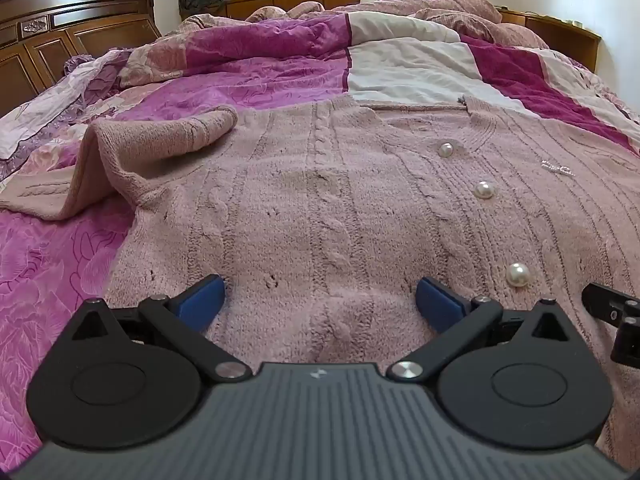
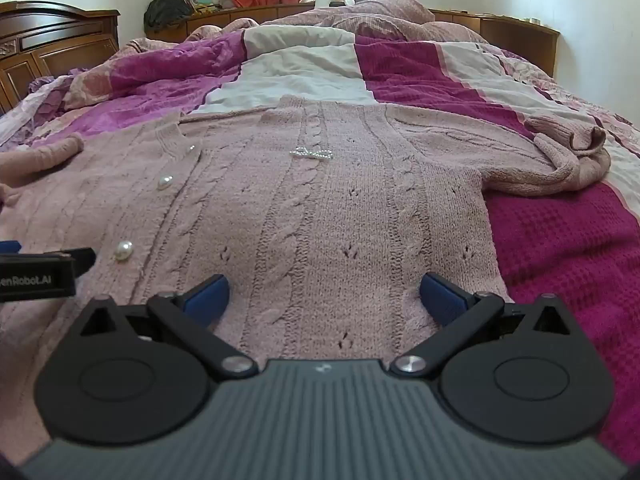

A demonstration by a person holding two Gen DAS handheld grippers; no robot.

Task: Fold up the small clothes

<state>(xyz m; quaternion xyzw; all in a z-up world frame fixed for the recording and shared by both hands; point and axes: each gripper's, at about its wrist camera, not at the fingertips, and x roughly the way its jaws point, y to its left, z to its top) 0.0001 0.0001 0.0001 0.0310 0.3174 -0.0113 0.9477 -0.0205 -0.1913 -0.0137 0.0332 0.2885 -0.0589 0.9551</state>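
A pink cable-knit cardigan point(image 1: 340, 200) with pearl buttons point(image 1: 485, 190) lies flat, front up, on the bed; it also shows in the right wrist view point(image 2: 320, 208). Its left sleeve point(image 1: 160, 140) is folded in over the body. Its right sleeve point(image 2: 560, 156) lies bunched out to the side. My left gripper point(image 1: 320, 300) is open, its blue fingers resting on the lower hem, left half. My right gripper point(image 2: 324, 296) is open on the lower hem, right half. Each gripper shows at the edge of the other's view.
The cardigan lies on a purple, white and magenta quilt point(image 2: 560, 260). A dark wooden headboard point(image 1: 60, 40) stands at the left. A rumpled pink blanket point(image 2: 380, 16) is heaped at the far end, before a low wooden shelf and a curtained window.
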